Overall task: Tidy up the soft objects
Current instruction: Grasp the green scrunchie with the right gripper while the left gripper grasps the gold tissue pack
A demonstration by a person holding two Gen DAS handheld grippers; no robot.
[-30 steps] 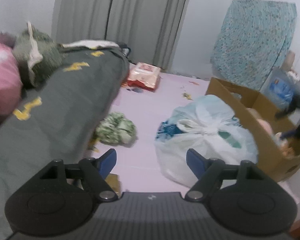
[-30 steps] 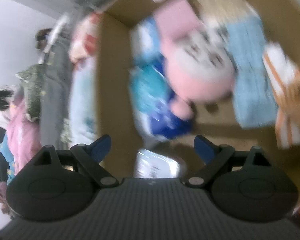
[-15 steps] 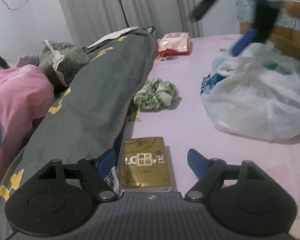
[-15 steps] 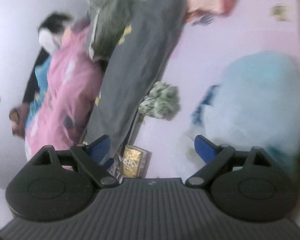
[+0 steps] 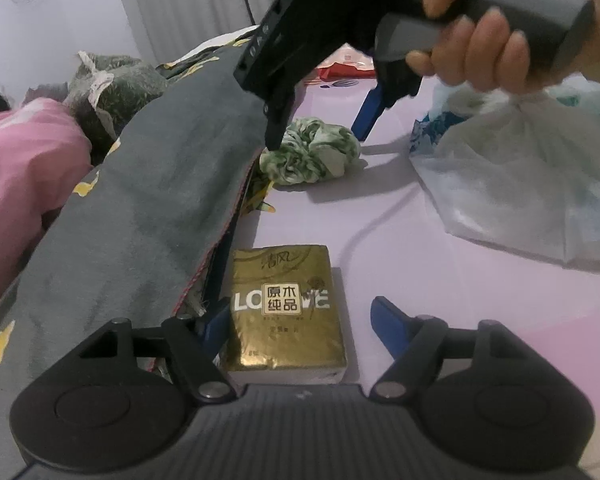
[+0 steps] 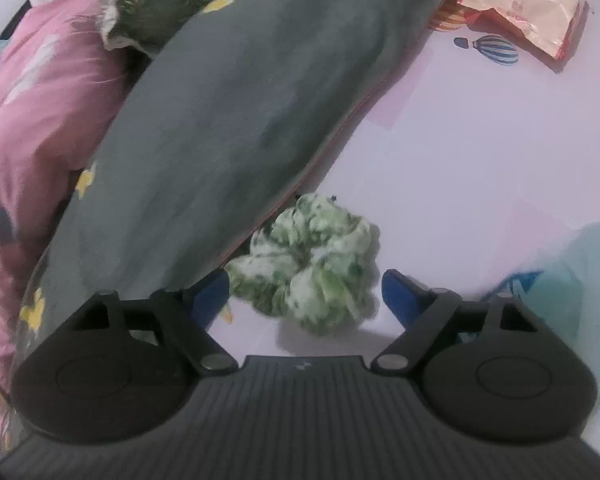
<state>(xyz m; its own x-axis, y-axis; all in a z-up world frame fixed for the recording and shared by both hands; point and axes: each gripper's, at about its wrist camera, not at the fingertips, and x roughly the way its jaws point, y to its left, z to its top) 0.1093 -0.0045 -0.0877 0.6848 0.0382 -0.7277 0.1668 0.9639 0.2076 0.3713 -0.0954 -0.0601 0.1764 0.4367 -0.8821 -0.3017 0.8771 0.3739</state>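
Observation:
A gold tissue pack lies on the lilac sheet beside the grey quilt's edge. My left gripper straddles it with its jaws closing; the left pad is close to the pack and the right pad stands clear of it. A crumpled green-and-white cloth lies further along the quilt's edge. My right gripper hangs just over this cloth with a finger on each side, jaws closing, pads not pressing. The left wrist view shows the same right gripper, held by a hand, above the cloth.
A grey quilt with yellow prints fills the left, with a pink quilt and a green pillow behind it. On the right sits a tied white plastic bag. A wet-wipes pack lies at the far end.
My right gripper swung from above the cardboard box across the bed to the green cloth. My left gripper dipped down, bringing the gold pack between its fingers.

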